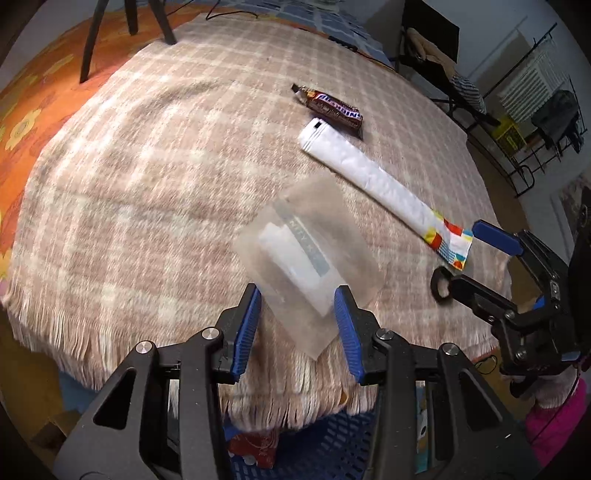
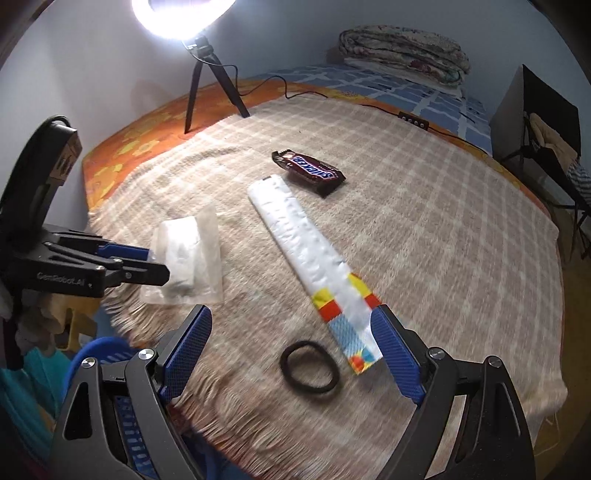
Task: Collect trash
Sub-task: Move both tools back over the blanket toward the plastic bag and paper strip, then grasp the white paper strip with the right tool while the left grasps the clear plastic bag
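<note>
Blue-padded fingers [image 1: 255, 332] of my left gripper [image 1: 298, 325] sit wide apart at the fringed edge of the plaid blanket [image 1: 147, 177], w/ a clear plastic packet [image 1: 306, 254] between and just ahead of the tips; can't tell if the pads touch it. From the right wrist view the same packet is beside that gripper's tips, lying near the blanket's fringe.

My right gripper [image 2: 291, 354] is also spread wide, nothing held. Between its fingers, a black hair tie [image 2: 309, 367] lies flat on the blanket, and the colourful end of a long white wrapper [image 2: 306, 251] sits just inside the right-hand pad. Wrapper runs diagonally away toward a Snickers wrapper [image 2: 309, 171], approx. touching its far end in the left view, a small gap in the right view.

Bkgd: ring light [image 2: 177, 14] on a tripod at the far side of the bed [image 2: 155, 122], folded quilt [image 2: 402, 51] against the wall.
</note>
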Demonstrator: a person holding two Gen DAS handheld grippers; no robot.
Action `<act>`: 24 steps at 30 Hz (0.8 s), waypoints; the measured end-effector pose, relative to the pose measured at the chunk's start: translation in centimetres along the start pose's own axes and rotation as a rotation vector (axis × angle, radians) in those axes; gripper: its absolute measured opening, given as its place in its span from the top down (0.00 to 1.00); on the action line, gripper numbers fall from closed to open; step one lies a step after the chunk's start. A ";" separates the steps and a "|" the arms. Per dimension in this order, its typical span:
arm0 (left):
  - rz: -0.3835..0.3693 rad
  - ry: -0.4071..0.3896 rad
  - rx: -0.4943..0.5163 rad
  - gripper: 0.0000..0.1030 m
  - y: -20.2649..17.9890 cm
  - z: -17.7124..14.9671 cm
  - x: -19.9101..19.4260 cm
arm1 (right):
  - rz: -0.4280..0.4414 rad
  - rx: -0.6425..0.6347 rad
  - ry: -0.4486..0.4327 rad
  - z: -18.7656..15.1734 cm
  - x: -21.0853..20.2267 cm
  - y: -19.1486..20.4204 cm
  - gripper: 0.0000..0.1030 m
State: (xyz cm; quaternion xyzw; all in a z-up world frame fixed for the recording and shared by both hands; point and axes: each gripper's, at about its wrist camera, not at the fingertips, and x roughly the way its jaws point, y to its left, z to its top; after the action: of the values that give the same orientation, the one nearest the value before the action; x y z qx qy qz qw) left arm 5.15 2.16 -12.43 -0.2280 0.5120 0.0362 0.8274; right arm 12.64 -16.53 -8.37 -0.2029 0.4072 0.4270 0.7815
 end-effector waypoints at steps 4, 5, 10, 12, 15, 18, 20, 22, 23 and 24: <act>0.050 -0.021 0.044 0.60 -1.0 0.9 0.8 | -0.001 -0.005 0.019 0.7 1.3 -0.8 0.15; 0.062 -0.023 0.058 0.60 -1.2 1.1 1.0 | -0.006 -0.007 0.028 0.9 1.8 -1.0 0.15; 0.134 -0.054 0.155 0.65 -3.0 1.5 1.9 | -0.020 -0.004 0.051 1.3 3.3 -1.9 0.15; 0.138 -0.059 0.177 0.69 -3.5 1.6 2.2 | -0.022 -0.005 0.055 1.5 3.8 -2.1 0.15; 0.127 -0.058 0.179 0.80 -3.6 1.9 2.5 | -0.016 -0.005 0.060 1.7 4.4 -2.3 0.15; 0.116 -0.056 0.166 0.94 -3.6 2.3 2.7 | -0.002 -0.012 0.070 2.0 5.2 -2.2 0.15; 0.107 -0.058 0.161 0.95 -3.6 2.5 2.7 | 0.004 -0.019 0.075 2.1 5.6 -2.1 0.15; 0.100 -0.062 0.163 0.96 -3.4 2.5 2.6 | 0.024 -0.014 0.081 2.1 6.0 -2.1 0.16; 0.095 -0.062 0.159 0.96 -3.3 2.6 2.4 | 0.029 -0.012 0.081 2.1 6.0 -2.0 0.16; 0.087 -0.062 0.151 0.96 -3.1 2.7 2.3 | 0.029 -0.012 0.079 2.1 6.0 -2.0 0.16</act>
State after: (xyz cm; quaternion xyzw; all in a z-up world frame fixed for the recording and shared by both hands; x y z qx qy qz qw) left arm 9.35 0.10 -12.37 -0.1413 0.4969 0.0403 0.8553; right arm 17.13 -13.26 -12.12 -0.2183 0.4380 0.4323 0.7573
